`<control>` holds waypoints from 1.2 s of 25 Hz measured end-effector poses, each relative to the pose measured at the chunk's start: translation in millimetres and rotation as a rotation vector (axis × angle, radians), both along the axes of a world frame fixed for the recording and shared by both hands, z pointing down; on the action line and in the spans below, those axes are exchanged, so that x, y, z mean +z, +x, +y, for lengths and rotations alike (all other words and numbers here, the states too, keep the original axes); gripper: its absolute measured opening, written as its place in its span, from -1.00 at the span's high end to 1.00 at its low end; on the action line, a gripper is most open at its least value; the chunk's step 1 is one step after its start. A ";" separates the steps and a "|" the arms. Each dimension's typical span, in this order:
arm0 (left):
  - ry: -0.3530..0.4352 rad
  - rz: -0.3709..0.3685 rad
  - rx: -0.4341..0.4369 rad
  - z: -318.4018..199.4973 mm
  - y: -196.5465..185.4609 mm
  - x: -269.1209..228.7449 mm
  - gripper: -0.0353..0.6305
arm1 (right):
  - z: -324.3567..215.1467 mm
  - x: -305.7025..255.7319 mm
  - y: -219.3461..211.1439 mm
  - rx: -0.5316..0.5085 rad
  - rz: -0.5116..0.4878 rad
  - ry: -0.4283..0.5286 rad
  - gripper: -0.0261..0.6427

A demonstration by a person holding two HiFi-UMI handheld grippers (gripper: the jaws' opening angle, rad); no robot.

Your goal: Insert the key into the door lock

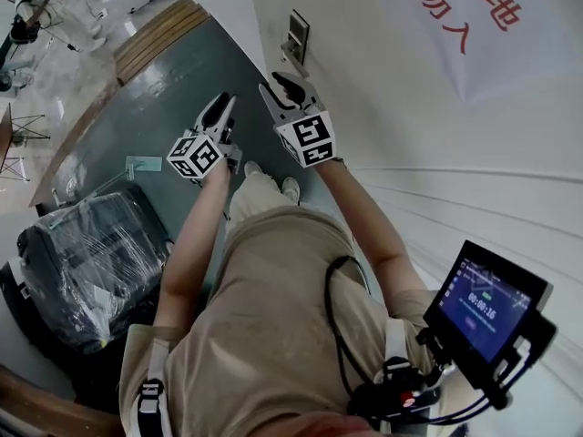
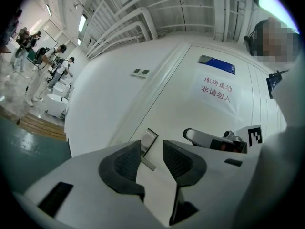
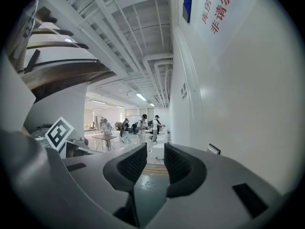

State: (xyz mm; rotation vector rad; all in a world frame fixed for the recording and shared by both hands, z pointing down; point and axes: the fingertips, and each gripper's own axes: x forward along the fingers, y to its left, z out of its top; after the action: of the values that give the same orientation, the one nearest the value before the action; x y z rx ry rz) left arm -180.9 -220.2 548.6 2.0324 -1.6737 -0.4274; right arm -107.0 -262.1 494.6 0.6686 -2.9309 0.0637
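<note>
Nearest the lens, the dark ribbed pads point(image 2: 119, 165) of your white left gripper point(image 2: 152, 149) show its tongs a modest way apart with nothing between them. Your white right gripper point(image 3: 155, 152) reads the same in its own view: tongs parted and bare. No key shows in any view, so settle that first, because you cannot insert what you do not hold. The door lock point(image 2: 148, 141), an upright brushed-metal plate with a short lever under it, sits on the white door point(image 2: 186, 118), framed in the gap of the left tongs. In the head view it lies just beyond the right gripper's tips, not touching them. Its keyhole is too small to make out. This looks like an approach barely begun. Once you have the key, pinch it by the bow so the blade runs straight out along the tongs, square it to the plate, and ease in slowly; a tilted blade will likely skate off the metal. Keep the spare gripper clear of the lever. Farther out, a white banner with red characters point(image 1: 474, 25) hangs on the door, the grey-green floor point(image 1: 164, 107) runs left to a dark bulky item wrapped in clear plastic point(image 1: 91, 262), and a black monitor with a lit blue screen point(image 1: 483, 303) rides at your right hip.
</note>
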 end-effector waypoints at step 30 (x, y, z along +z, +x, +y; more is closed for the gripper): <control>-0.033 0.002 -0.311 212.5 -210.2 6.0 0.46 | 147.9 0.8 -197.4 -0.272 0.009 -0.014 0.61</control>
State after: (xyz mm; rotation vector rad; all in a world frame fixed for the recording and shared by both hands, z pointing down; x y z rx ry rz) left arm -391.0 -7.8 554.6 1.7505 -1.9887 -0.4998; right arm -304.4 -114.2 495.4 0.2631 -2.9785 0.0525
